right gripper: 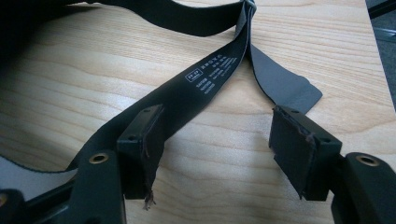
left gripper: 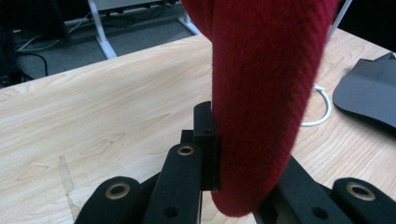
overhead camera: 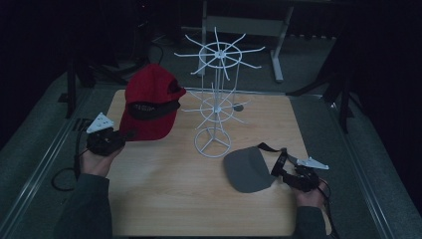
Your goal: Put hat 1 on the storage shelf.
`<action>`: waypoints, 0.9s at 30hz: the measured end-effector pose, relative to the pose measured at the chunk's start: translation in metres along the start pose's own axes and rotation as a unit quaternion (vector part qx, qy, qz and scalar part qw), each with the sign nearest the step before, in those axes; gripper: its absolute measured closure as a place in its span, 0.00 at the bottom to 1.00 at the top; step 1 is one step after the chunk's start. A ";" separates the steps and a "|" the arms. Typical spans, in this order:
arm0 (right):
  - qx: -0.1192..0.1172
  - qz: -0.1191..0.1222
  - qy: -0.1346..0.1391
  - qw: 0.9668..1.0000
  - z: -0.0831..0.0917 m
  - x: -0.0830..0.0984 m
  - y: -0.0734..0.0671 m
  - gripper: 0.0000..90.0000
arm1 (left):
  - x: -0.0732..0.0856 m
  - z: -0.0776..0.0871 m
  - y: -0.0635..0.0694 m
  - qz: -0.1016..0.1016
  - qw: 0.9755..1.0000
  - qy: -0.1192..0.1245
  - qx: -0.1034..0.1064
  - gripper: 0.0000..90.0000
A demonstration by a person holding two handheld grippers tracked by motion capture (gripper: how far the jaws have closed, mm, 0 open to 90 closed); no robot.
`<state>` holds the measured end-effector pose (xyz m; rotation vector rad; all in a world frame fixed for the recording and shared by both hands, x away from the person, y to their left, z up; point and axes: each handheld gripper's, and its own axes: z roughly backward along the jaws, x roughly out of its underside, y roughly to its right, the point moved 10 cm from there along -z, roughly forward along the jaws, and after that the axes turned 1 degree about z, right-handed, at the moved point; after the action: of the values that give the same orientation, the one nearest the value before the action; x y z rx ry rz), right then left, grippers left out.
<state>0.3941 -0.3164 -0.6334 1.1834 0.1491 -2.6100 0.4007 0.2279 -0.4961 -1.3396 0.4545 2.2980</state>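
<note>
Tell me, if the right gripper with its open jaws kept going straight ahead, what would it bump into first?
Probably the black strap of the grey cap. The right gripper points along the wooden table, and the strap lies just past its open jaws, beside one pad; depth is hard to judge.

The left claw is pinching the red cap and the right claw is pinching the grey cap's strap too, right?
Not quite. The left claw does pinch the red cap, but the right claw is open: in the right gripper view its jaws stand apart, with the grey cap's strap lying across one jaw, unpinched.
</note>
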 end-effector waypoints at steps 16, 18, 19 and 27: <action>0.000 0.000 0.000 1.000 0.000 0.000 0.000 0.40 | -0.016 0.009 0.000 -0.005 1.000 0.022 -0.005 0.96; 0.000 0.000 0.000 1.000 0.000 0.000 0.000 0.40 | -0.017 0.010 0.000 -0.005 1.000 0.025 -0.006 0.96; 0.000 0.000 0.000 1.000 0.000 0.000 0.000 0.40 | -0.018 0.010 0.000 -0.006 1.000 0.026 -0.007 0.96; 0.000 0.000 0.000 1.000 0.000 0.000 0.000 0.40 | -0.028 0.017 -0.002 -0.005 0.999 0.044 -0.013 0.95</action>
<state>0.3942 -0.3164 -0.6334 1.1836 0.1490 -2.6098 0.4011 0.2319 -0.4637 -1.4558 0.4464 2.2505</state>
